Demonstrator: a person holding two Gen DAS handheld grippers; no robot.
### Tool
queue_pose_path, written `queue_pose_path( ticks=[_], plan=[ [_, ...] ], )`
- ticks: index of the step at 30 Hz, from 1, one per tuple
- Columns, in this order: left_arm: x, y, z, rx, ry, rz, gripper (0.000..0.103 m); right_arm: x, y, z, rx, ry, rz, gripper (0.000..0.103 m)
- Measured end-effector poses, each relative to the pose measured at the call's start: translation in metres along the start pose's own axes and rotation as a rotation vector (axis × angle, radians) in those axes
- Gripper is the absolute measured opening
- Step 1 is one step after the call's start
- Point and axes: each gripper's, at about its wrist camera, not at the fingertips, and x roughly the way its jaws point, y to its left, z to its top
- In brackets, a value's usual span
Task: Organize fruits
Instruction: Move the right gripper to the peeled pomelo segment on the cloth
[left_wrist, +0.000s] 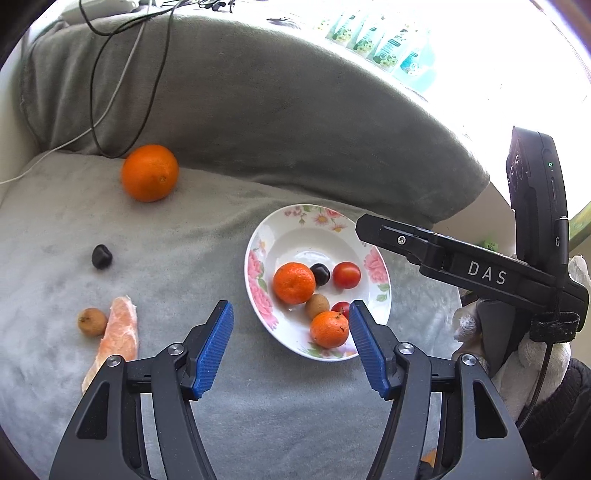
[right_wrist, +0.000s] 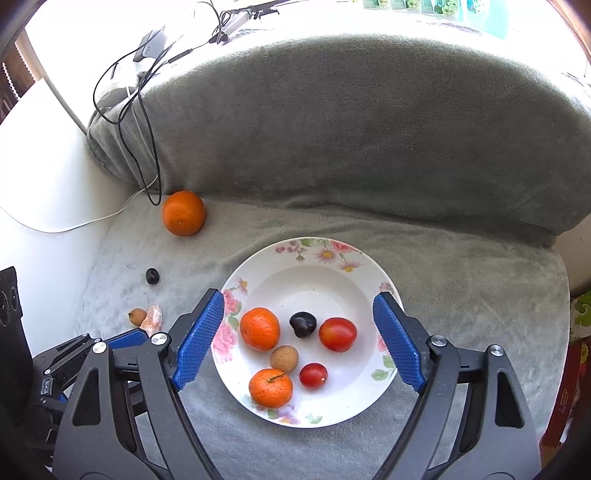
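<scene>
Already the floral plate (right_wrist: 314, 258) carried six pieces: two mandarins (right_wrist: 259, 328), two tomatoes (right_wrist: 337, 334), a dark plum (right_wrist: 303, 324) and a brown longan (right_wrist: 284, 359). Four pieces lay off it on the grey blanket (right_wrist: 461, 295): a big orange (left_wrist: 150, 172) by the cushion, a second dark plum (left_wrist: 101, 256), another longan (left_wrist: 92, 322), and a peeled citrus segment (left_wrist: 120, 338) touching it. Your left tool (left_wrist: 291, 345) stood released, nothing between its pads; your right tool (right_wrist: 299, 338) likewise hung empty over the plate. Judged roughly past half done.
</scene>
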Motion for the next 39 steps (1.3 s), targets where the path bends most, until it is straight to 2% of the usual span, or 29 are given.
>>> queue_pose_path(
  ticks=[10, 21, 30, 34, 39],
  plan=[
    [-0.028, 0.049, -0.011, -0.072, -0.009, 0.032, 0.064, 0.013, 0.047, -0.001, -0.014, 0.038, 0.072, 0.085],
    [-0.035, 0.108, -0.031, -0.153, 0.023, 0.067, 0.064, 0.043, 0.093, -0.006, -0.031, 0.119, 0.137, 0.085],
    [-0.028, 0.132, -0.045, -0.149, 0.061, 0.082, 0.064, 0.074, 0.116, -0.01, 0.001, 0.21, 0.2, 0.085],
    [-0.024, 0.137, -0.051, -0.123, 0.08, 0.083, 0.064, 0.09, 0.121, -0.017, 0.03, 0.261, 0.22, 0.077],
    [-0.019, 0.14, -0.055, -0.08, 0.106, 0.081, 0.062, 0.107, 0.131, -0.027, 0.048, 0.307, 0.238, 0.074]
  ],
)
